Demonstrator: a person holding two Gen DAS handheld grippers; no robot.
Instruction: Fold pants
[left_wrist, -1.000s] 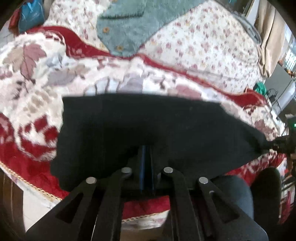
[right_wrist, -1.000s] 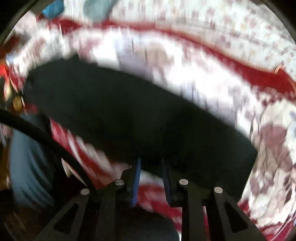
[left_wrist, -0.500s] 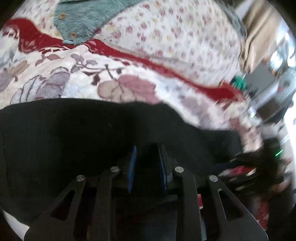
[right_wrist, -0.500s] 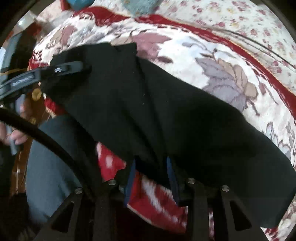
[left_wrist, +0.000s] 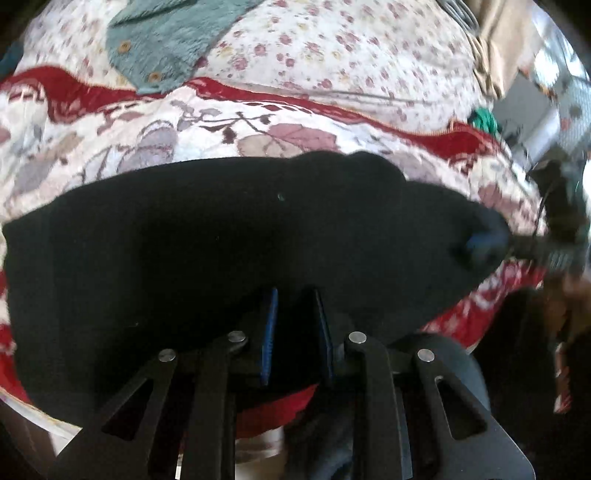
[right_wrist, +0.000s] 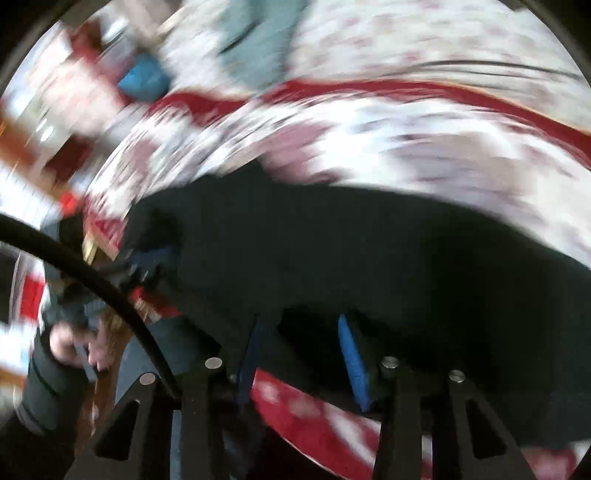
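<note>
On the bed's floral quilt (left_wrist: 280, 122) lie the black pants (left_wrist: 221, 236), spread flat. Left hand-held gripper (left_wrist: 295, 325) stands released, pads apart at the near edge. Right hand-held gripper (right_wrist: 303, 347) is opening, pads clear of the cloth between them.

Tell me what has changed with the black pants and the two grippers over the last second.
The left gripper was clamped on the edge of the black pants a second ago; now its pads stand apart. The right gripper is opening wider, with the pants' edge between its pads. The pants have come down from being held stretched to lying on the blanket. The blanket and the teal garment behind it stayed put.
</note>
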